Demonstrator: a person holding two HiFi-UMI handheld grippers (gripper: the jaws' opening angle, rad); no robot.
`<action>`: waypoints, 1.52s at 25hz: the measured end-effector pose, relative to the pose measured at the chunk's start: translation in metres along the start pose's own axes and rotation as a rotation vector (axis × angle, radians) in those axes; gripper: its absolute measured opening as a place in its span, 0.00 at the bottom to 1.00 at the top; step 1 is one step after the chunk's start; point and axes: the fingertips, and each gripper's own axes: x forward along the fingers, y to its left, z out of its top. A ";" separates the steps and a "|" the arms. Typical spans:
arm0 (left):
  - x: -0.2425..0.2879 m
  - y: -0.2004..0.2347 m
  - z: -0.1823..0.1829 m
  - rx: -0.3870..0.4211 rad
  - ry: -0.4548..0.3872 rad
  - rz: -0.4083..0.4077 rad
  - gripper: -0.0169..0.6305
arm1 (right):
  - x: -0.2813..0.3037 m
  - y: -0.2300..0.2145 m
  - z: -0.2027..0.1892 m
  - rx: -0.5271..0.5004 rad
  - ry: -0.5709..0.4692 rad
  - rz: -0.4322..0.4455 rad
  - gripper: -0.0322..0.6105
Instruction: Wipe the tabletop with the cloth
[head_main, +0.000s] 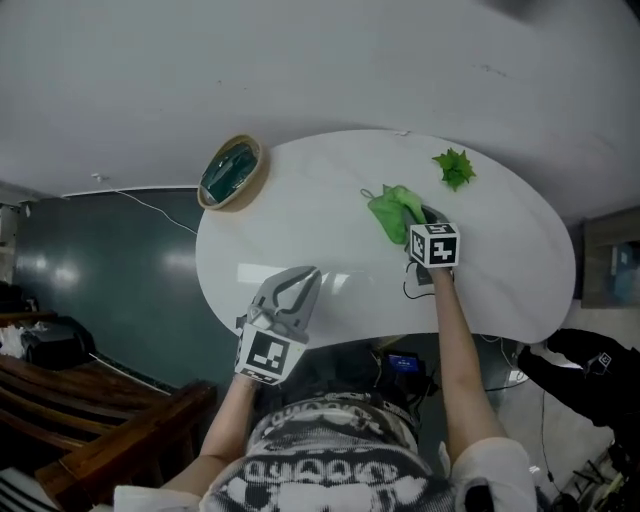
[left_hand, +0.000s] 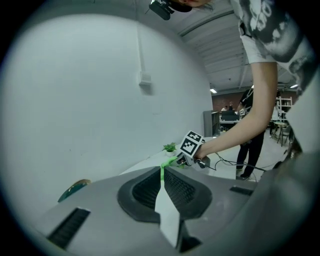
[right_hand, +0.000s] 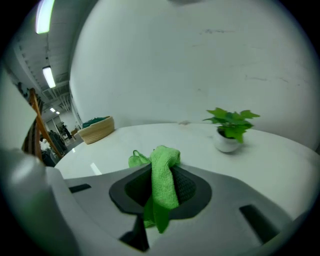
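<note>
A green cloth (head_main: 392, 208) is bunched on the white oval tabletop (head_main: 300, 220), right of centre towards the back. My right gripper (head_main: 411, 224) is shut on it. In the right gripper view the cloth (right_hand: 161, 156) hangs folded between the jaws (right_hand: 161, 170), just above the table (right_hand: 280, 155). My left gripper (head_main: 303, 277) hovers over the table's near edge, its jaws together and nothing in them. In the left gripper view its tips (left_hand: 161, 172) meet, and the cloth (left_hand: 169, 161) shows beyond them.
A woven basket (head_main: 231, 172) with dark green contents sits at the table's back left edge. A small potted plant (head_main: 455, 167) stands at the back right, close behind the cloth. A cable (head_main: 412, 290) trails from the right gripper. A wooden bench (head_main: 120, 430) stands on the floor at lower left.
</note>
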 end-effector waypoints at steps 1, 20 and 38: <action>0.006 -0.004 0.004 0.001 -0.008 -0.016 0.06 | -0.009 -0.019 -0.005 0.003 0.007 -0.031 0.15; 0.065 -0.032 0.006 0.012 0.017 -0.129 0.06 | -0.139 -0.305 -0.063 0.162 0.083 -0.529 0.15; 0.028 -0.010 -0.007 -0.004 -0.018 -0.099 0.06 | -0.151 -0.204 -0.020 0.122 -0.060 -0.392 0.15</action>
